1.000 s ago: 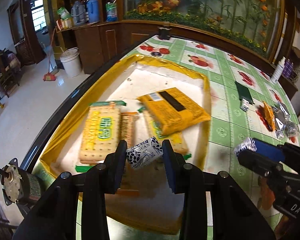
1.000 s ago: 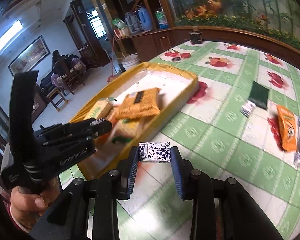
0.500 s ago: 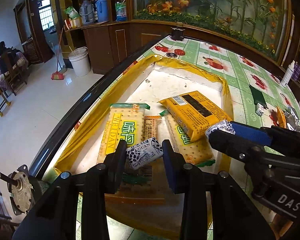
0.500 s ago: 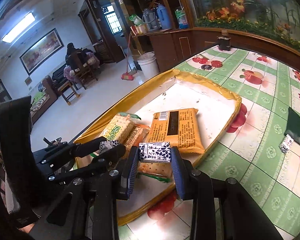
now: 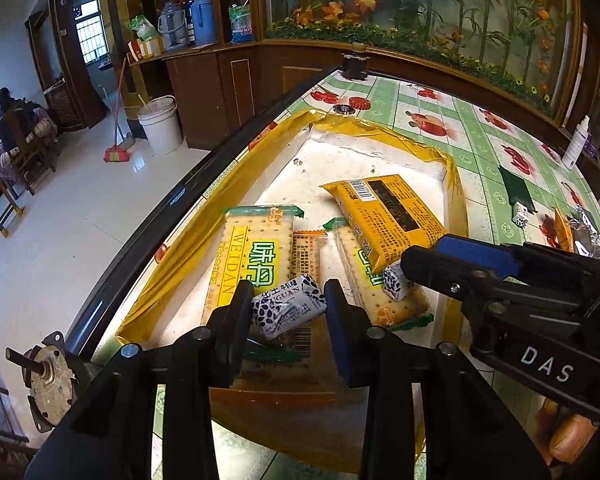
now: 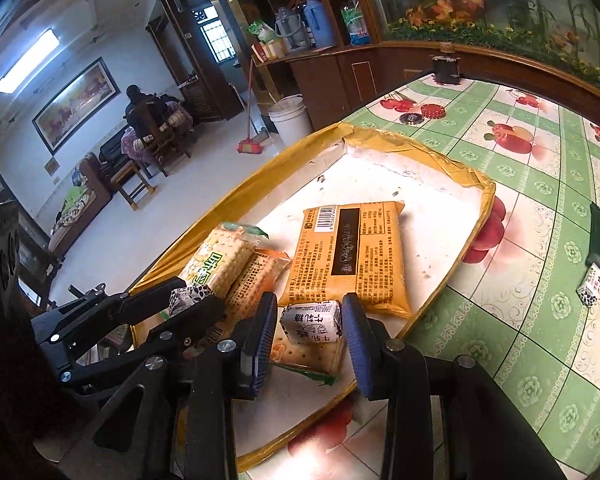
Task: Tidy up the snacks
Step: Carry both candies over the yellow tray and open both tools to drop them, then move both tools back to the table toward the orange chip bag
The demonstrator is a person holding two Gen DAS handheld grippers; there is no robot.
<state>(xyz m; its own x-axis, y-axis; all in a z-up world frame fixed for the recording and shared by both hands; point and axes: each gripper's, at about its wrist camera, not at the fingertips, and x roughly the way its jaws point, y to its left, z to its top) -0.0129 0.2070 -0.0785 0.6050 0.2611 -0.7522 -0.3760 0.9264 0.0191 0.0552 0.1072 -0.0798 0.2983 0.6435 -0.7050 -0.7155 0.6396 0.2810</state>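
Left tongs [image 5: 286,312] clamped on spotted candy [image 5: 288,310], above tray [image 5: 180,256]. Right tongs [image 6: 310,326] holding second candy [image 6: 311,323], possibly loosely. Loose candy [image 6: 591,290] on desk [image 6: 540,320], right-wrist view only.

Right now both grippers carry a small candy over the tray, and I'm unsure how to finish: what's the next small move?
Probably open the right gripper: its candy already sits low over the cracker pack inside the yellow-rimmed tray. The left gripper can then drop its candy.
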